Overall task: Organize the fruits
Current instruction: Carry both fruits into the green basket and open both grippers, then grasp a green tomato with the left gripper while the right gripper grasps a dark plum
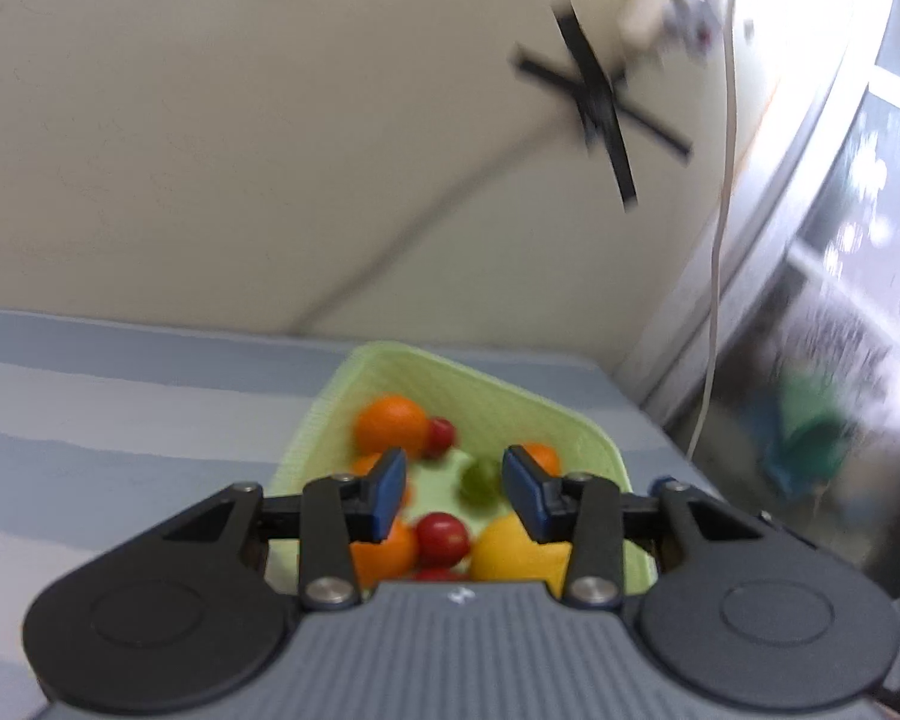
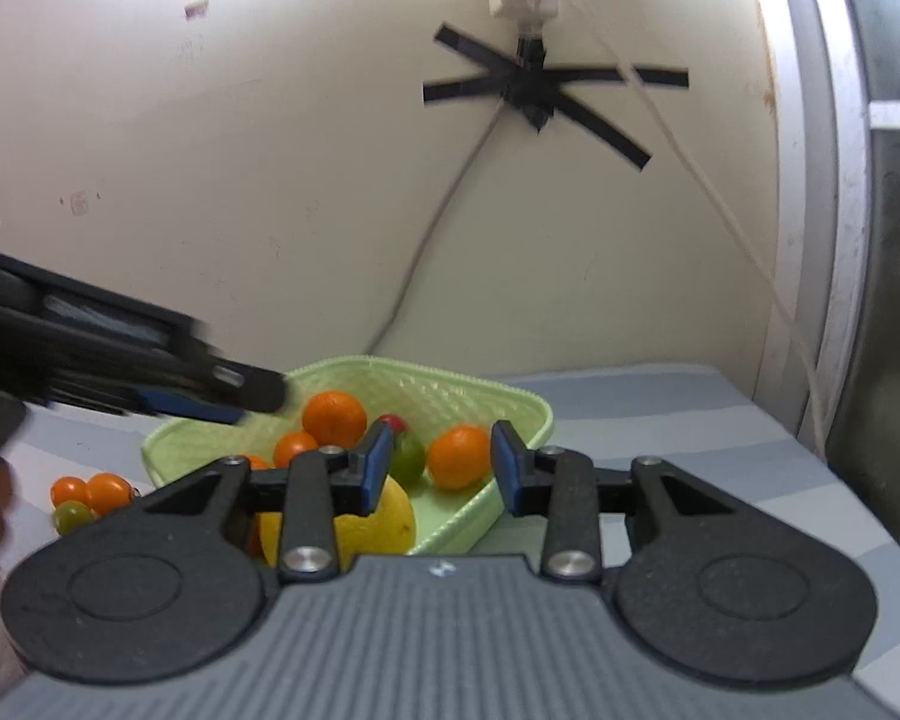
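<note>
Both grippers carry only a small pale emblem on their ribbed grey bodies, too small to read; the left gripper (image 1: 455,487) and the right gripper (image 2: 439,467) each hover over the fruit with blue pads narrowly parted and nothing between them. Below them a pale green basket (image 2: 510,399) on the striped cloth (image 2: 660,414) holds oranges (image 2: 334,418), red tomatoes (image 1: 442,539), a lime (image 2: 408,457) and a lemon (image 1: 510,549). Three small orange and green tomatoes (image 2: 93,495) lie on the cloth just outside the basket's left side.
</note>
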Demonstrator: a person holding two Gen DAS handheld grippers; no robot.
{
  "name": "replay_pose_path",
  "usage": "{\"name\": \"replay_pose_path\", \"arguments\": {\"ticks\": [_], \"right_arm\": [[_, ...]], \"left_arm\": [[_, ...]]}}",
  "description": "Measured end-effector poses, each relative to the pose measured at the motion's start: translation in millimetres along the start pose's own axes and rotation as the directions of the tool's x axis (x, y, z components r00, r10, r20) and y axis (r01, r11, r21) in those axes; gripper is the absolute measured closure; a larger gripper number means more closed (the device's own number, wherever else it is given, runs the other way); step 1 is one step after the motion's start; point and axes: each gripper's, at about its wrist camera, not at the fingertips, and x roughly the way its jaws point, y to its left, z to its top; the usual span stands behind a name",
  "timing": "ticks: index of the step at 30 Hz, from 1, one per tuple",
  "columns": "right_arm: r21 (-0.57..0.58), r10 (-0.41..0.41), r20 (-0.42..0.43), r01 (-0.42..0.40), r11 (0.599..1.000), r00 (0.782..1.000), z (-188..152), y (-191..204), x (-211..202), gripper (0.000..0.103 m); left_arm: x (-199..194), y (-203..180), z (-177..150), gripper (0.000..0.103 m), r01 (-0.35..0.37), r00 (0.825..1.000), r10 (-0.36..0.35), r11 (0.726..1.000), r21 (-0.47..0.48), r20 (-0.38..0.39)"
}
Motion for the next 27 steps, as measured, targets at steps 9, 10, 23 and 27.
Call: {"name": "replay_pose_path", "arguments": {"ticks": [9,10,23,27], "right_arm": [[-0.023,0.296,0.004,-0.296,0.955,0.955,-5,47,-41,0.067],[-0.055,0.318,-0.026,-0.319,0.946,0.948,-9,58,-41,0.069],[-0.177,0.359,-0.282,-0.416,0.892,0.89,-21,130,4,0.077],[-0.234,0.31,-0.308,-0.387,0.892,0.9,-31,142,11,0.076]], "left_arm": [[-109,66,-41,0.066,-0.211,0.972,0.216,0.976,-0.063,0.089],[-111,65,-47,0.066,-0.212,0.973,0.215,0.976,-0.045,0.079],[-66,71,-57,0.066,-0.162,0.984,0.16,0.986,-0.027,-0.079],[-49,74,-58,0.065,-0.161,0.98,0.155,0.986,-0.038,-0.124]]}}
